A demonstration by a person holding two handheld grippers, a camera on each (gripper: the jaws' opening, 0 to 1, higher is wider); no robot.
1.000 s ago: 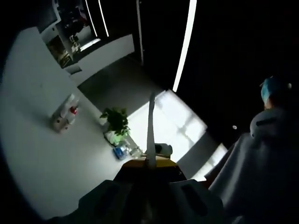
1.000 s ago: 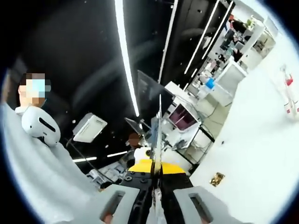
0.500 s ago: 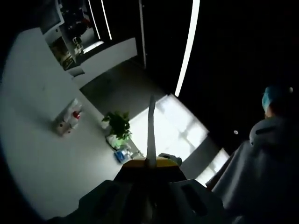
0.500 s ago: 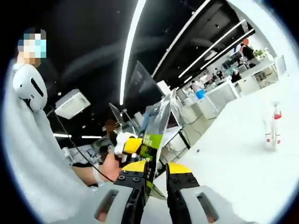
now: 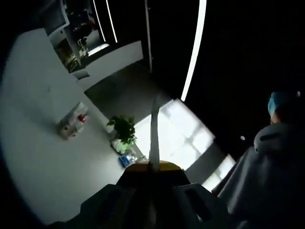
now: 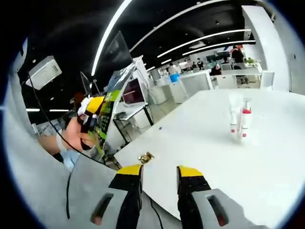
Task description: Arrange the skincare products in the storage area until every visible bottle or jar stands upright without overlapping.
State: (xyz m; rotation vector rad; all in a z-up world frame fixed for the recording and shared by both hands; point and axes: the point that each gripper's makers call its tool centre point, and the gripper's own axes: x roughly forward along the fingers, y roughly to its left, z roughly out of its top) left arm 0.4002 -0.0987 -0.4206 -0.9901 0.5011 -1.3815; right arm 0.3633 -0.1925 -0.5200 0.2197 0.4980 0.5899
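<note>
Left gripper (image 5: 153, 143), bottom centre, jaws pressed together, gripping nothing. Right gripper (image 6: 159, 174), bottom centre, jaws apart and empty. Two upright bottles (image 6: 239, 120) at right of frame on white table (image 6: 190, 143); same bottles (image 5: 72, 123) at left of left gripper view.

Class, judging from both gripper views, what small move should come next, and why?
Probably bring the right gripper forward toward the two bottles. They stand upright, close together on the white table, well beyond its open, empty jaws. The left gripper looks shut.
</note>
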